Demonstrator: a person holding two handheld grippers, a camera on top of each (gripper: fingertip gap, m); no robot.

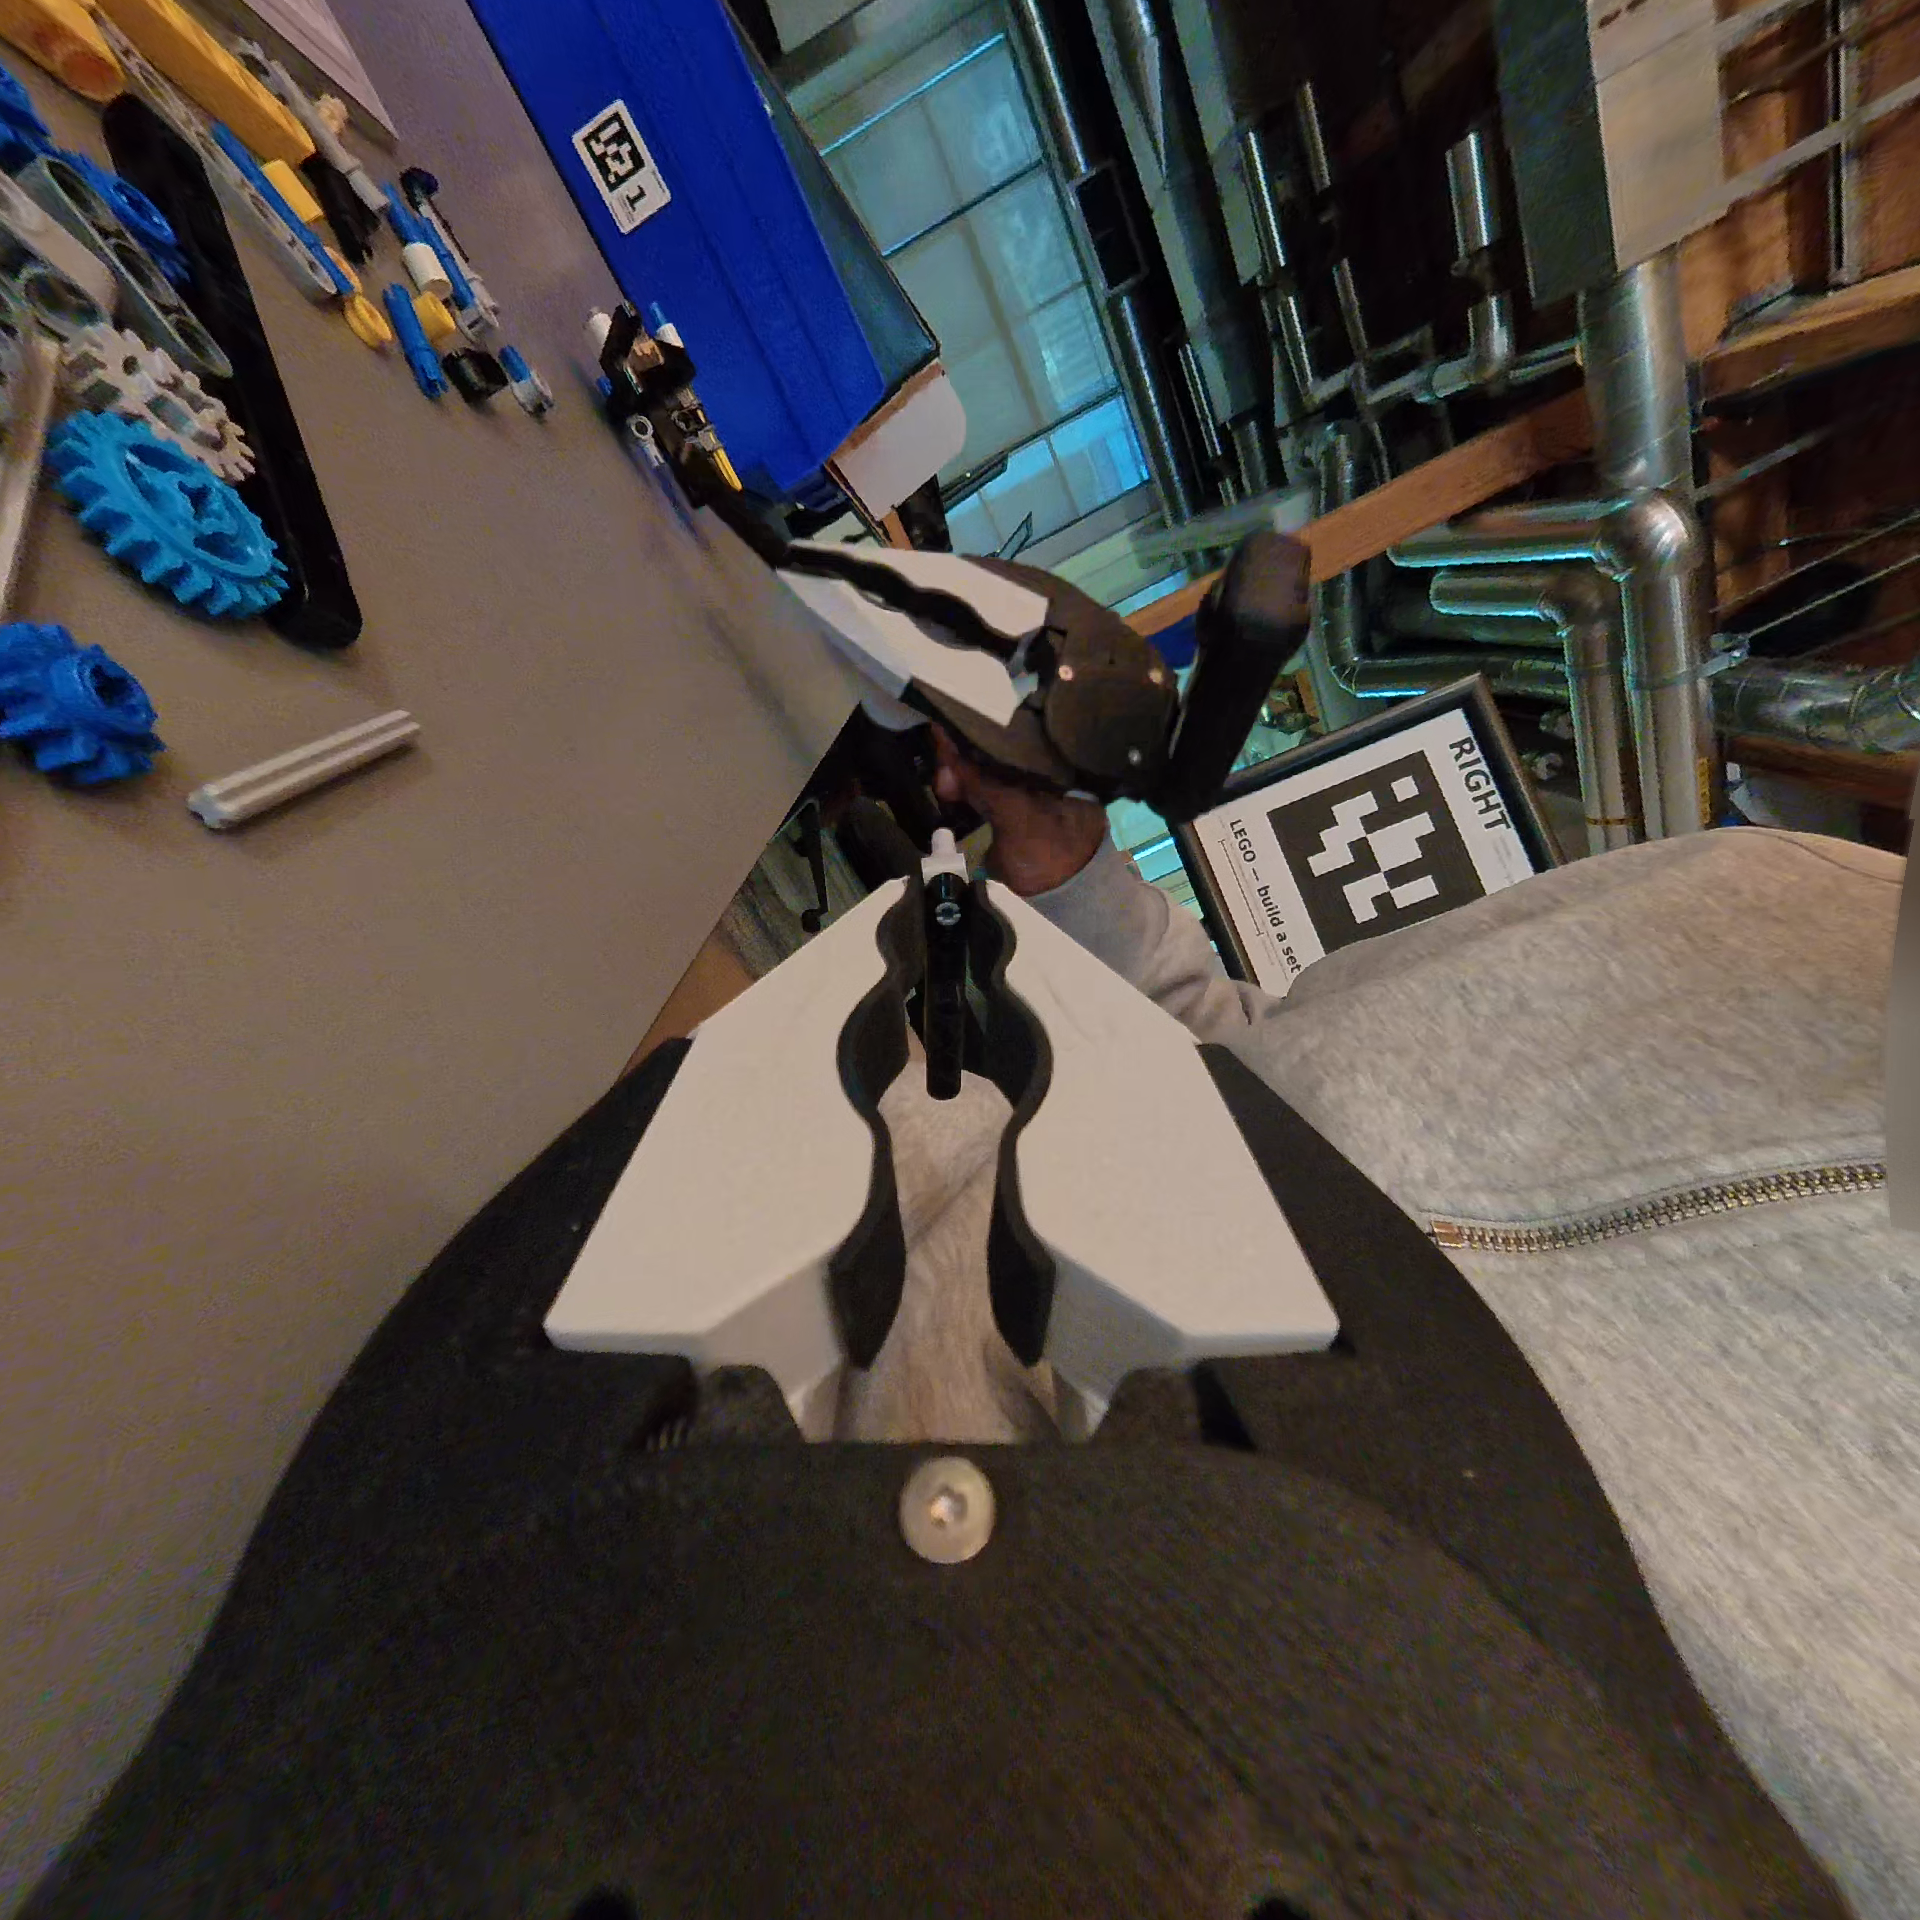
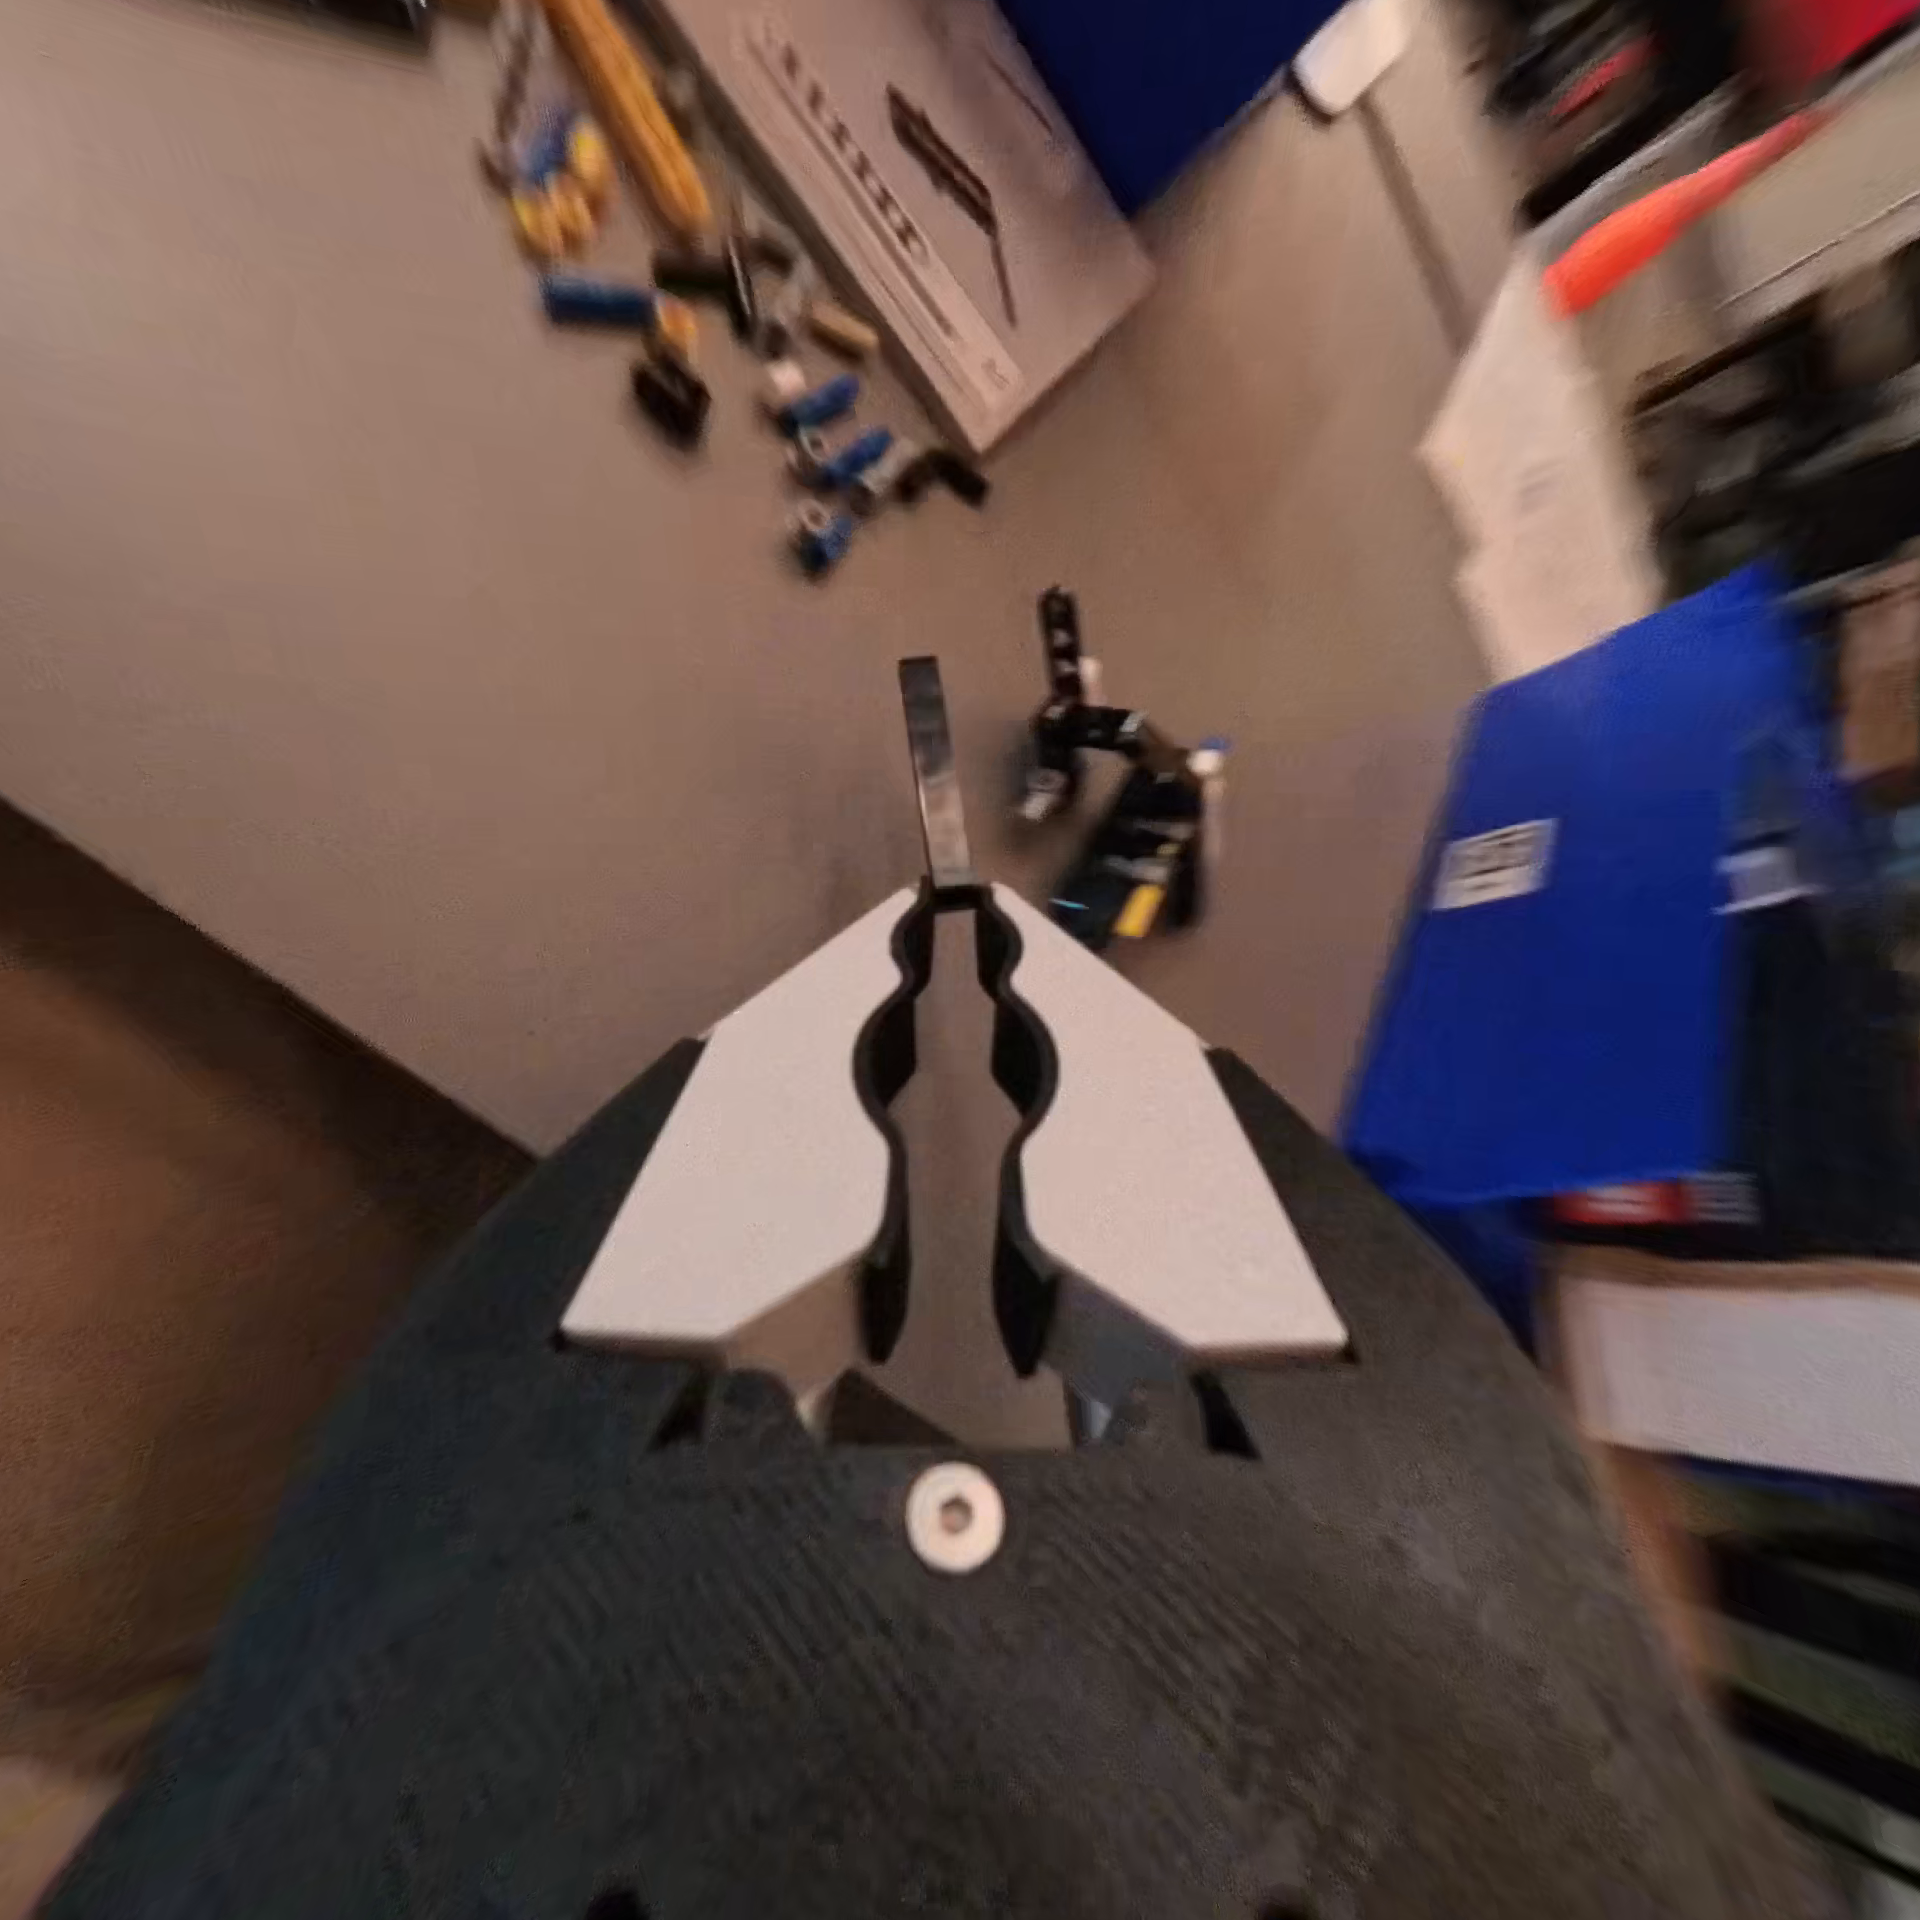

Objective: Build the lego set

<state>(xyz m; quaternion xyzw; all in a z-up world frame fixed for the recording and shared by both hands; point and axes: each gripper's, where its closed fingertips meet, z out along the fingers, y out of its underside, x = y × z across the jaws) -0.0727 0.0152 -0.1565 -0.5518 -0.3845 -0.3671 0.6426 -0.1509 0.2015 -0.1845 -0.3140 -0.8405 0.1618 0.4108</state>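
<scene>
Left wrist view: left gripper (image 1: 943,902) clenched on a thin black pin (image 1: 945,987) with a white tip, held off the edge of the surface (image 1: 499,644), over a grey sweatshirt (image 1: 1558,1091). Pin looked light, stiff, smooth; likely to twist or slip unless gripped across its shaft near the fingertips. Right gripper (image 2: 948,896) clenched on a flat dark strip (image 2: 933,769), possibly a short beam, though motion blur made its kind uncertain. Partly built black assembly (image 2: 1117,800) stood on the surface just beyond the strip, with small stubs that looked easy to knock loose; best held by its main black body. Loose pieces lay farther off: blue gear (image 1: 166,514), grey axle (image 1: 301,769), blue and yellow bits (image 2: 748,312), and a white box (image 2: 914,208). Blue bin (image 2: 1590,894) crowded the assembly's side.
</scene>
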